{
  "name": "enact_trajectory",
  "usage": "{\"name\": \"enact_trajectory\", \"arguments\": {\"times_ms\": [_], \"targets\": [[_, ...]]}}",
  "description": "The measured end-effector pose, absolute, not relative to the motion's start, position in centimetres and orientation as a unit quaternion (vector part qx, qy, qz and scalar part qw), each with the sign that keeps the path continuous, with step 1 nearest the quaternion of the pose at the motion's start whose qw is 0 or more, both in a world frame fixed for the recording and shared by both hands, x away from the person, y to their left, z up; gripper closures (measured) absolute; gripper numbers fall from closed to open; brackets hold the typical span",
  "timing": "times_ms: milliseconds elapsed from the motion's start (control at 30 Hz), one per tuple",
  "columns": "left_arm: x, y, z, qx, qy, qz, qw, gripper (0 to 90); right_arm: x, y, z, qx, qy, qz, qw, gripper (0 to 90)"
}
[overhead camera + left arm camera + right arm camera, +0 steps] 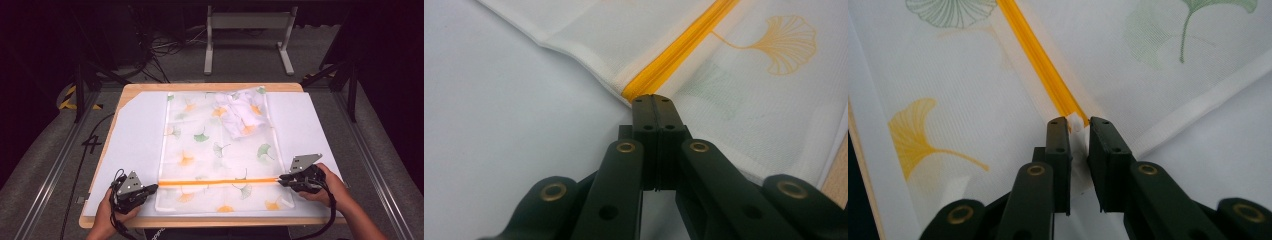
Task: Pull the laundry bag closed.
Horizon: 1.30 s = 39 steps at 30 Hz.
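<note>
Two grippers: placed at opposite ends of the orange zipper (218,182) on a mesh laundry bag (220,150) spread flat across the white table cover (135,145).
Left gripper (653,100): jaws pressed together at the zipper's end; whether fabric is pinched cannot be told.
Right gripper (1079,122): jaws parted, straddling what seems the zipper's pull end, nothing clamped.
Likely reason: one end anchored so the zipper can be run.
Bag contents: white crumpled cloth (242,112) seen through the mesh at the far end.
Hard to make out: the zipper pull itself.
</note>
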State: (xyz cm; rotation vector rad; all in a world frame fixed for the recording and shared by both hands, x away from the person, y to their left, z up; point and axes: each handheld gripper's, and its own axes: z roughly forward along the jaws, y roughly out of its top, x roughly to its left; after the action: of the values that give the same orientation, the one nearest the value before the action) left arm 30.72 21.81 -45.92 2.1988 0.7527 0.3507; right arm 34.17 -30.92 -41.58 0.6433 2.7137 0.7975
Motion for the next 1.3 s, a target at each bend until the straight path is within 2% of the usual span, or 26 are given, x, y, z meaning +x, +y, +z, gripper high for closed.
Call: {"name": "enact_trajectory", "arguments": {"times_ms": [233,400,467,533,600,700,767,933,1000,1100,1300], "targets": [[30.6,22.5,-45.3,0.852,0.298,0.149,0.404,89.6,34.2,-31.0,-41.1,0.229,0.911,0.315,0.133,71.3],[30.6,23.0,-45.2,0.844,0.306,0.161,0.410,82.9,34.4,-30.8,-40.9,0.232,0.895,0.349,0.154,67.7],[30.6,23.2,-45.1,0.842,0.306,0.167,0.412,81.8,34.6,-30.7,-41.0,0.233,0.892,0.356,0.153,63.4],[30.6,23.4,-45.0,0.838,0.307,0.176,0.417,73.8,34.8,-30.7,-41.2,0.237,0.888,0.359,0.163,60.0],[30.7,23.6,-44.9,0.835,0.310,0.186,0.416,70.7,34.9,-30.6,-41.3,0.238,0.884,0.365,0.170,53.8],[30.8,23.8,-45.0,0.828,0.323,0.200,0.412,59.3,35.0,-30.8,-41.5,0.239,0.875,0.380,0.180,49.1],[30.9,23.9,-45.0,0.825,0.332,0.213,0.404,46.8,35.3,-30.9,-41.7,0.245,0.872,0.381,0.184,43.5],[31.1,24.6,-45.1,0.809,0.360,0.222,0.409,22.7,35.4,-30.8,-42.3,0.247,0.869,0.382,0.196,31.5],[31.1,24.8,-45.2,0.809,0.362,0.227,0.403,17.9,35.4,-30.7,-42.5,0.251,0.869,0.377,0.197,24.1],[31.0,25.1,-45.5,0.811,0.361,0.226,0.402,13.4,35.3,-30.5,-42.9,0.258,0.866,0.374,0.211,18.7],[31.3,25.3,-45.5,0.810,0.361,0.225,0.404,11.9,34.8,-30.6,-43.2,0.270,0.860,0.369,0.225,15.1]]}}
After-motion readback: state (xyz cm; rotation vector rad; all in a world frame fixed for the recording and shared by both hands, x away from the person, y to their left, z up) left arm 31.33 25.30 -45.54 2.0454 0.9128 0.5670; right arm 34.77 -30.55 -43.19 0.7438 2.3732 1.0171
